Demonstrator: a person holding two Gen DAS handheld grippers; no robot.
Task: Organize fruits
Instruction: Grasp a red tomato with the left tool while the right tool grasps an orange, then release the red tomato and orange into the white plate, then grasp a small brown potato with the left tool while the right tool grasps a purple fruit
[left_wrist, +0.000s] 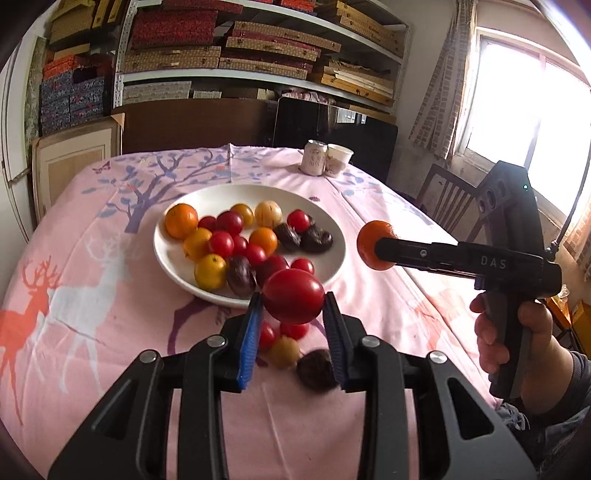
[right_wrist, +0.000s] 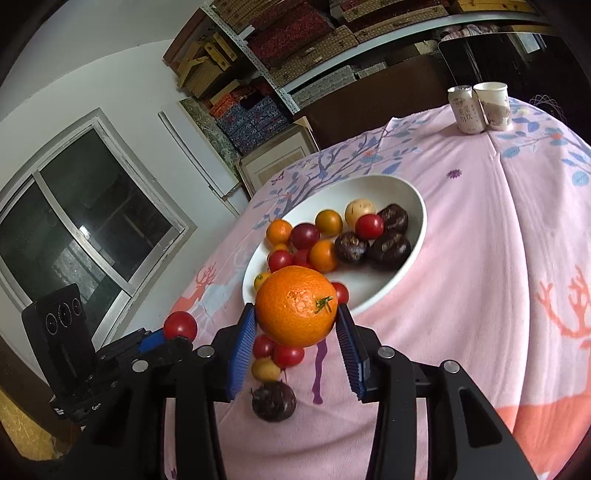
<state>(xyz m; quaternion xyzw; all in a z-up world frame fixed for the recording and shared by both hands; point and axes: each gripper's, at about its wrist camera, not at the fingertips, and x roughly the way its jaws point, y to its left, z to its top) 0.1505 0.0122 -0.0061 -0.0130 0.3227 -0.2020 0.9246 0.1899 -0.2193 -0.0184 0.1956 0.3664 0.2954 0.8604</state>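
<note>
My left gripper (left_wrist: 293, 300) is shut on a red tomato (left_wrist: 293, 293), held above the near rim of a white plate (left_wrist: 325, 218). The plate holds several oranges, red tomatoes and dark fruits. To the right, my right gripper (left_wrist: 380, 246) is shut on an orange (left_wrist: 365, 238), lifted off the pink cloth. In the right wrist view the orange (right_wrist: 295, 306) fills the blue pads of the right gripper (right_wrist: 295, 312), with the plate (right_wrist: 406, 199) behind it. On the cloth below lie two red tomatoes (right_wrist: 288, 354), a yellow fruit (right_wrist: 265, 370) and a dark fruit (right_wrist: 274, 400). The left gripper (right_wrist: 177, 334) carries its tomato (right_wrist: 180, 324) at the left.
A drink can (left_wrist: 314, 158) and a paper cup (left_wrist: 338, 158) stand at the table's far edge. A wooden chair (left_wrist: 448, 199) is beside the table at the right, under a window. Shelves of boxes fill the back wall. A hand (left_wrist: 517, 343) grips the right tool's handle.
</note>
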